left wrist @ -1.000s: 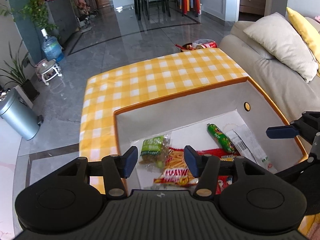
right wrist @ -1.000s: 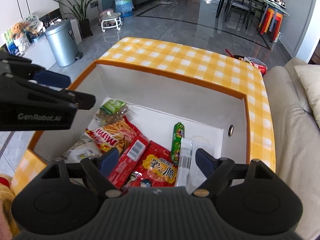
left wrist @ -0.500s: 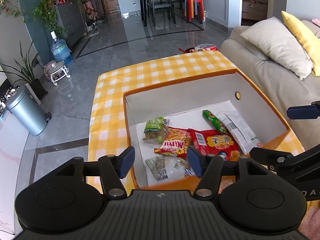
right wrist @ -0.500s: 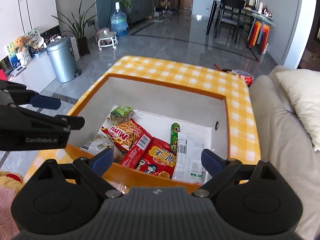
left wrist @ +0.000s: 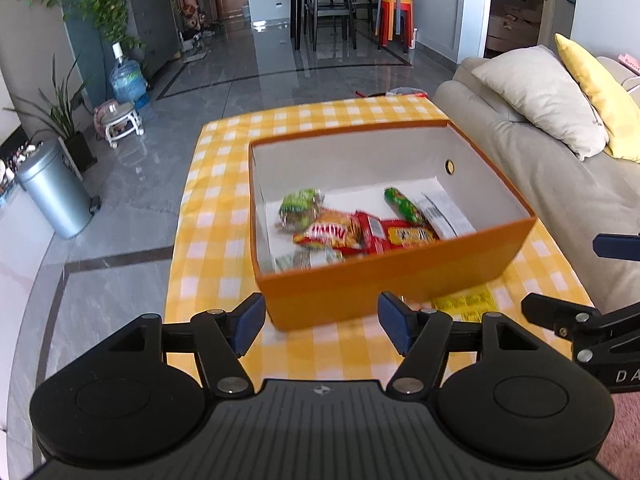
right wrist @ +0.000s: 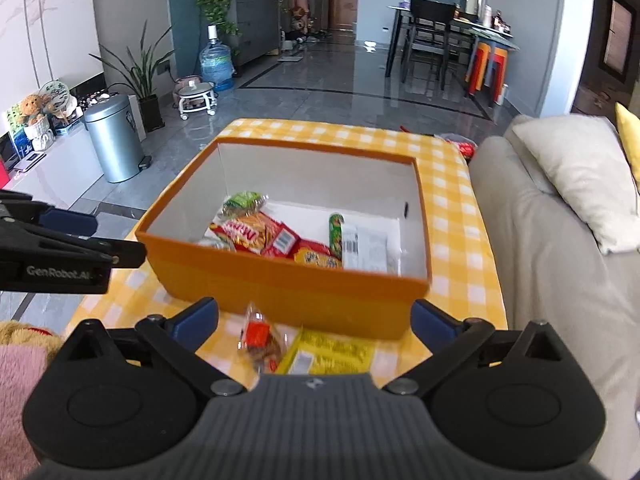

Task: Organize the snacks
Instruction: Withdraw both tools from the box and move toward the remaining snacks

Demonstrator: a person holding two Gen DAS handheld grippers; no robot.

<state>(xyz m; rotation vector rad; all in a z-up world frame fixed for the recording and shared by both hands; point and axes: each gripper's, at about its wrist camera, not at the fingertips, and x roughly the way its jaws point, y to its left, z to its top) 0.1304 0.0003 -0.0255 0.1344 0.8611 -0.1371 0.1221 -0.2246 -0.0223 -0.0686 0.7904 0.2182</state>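
Looking along the left gripper (left wrist: pixel 320 322), both blue fingers stand wide apart with nothing between them, poised over the yellow checked tablecloth (left wrist: pixel 224 184) just short of the orange box (left wrist: pixel 384 280). A yellow packet (left wrist: pixel 464 302) lies on the cloth against the box's near wall, and the likeliest slip from this side, as I judge it, is a finger catching that wall and shoving the light box along the cloth while reaching for the packet. The box holds a green-wrapped snack (left wrist: pixel 300 208), a red fries bag (left wrist: pixel 330 232), a red packet (left wrist: pixel 400 236), a green stick (left wrist: pixel 402 204) and a white packet (left wrist: pixel 440 212), all lying flat on the floor of it, with a further pale pack near the front corner. From the right wrist view, the right gripper (right wrist: pixel 314 322) is likewise spread open and empty, hanging over two snacks not yet boxed: a clear-wrapped red snack (right wrist: pixel 258 340) and the flat yellow packet beside it, touching or nearly so. Here the risk seems to be pinching both wrappers at once, or the slick film slipping from the pads on the lift. The left gripper shows at this view's left edge, well clear of the box.
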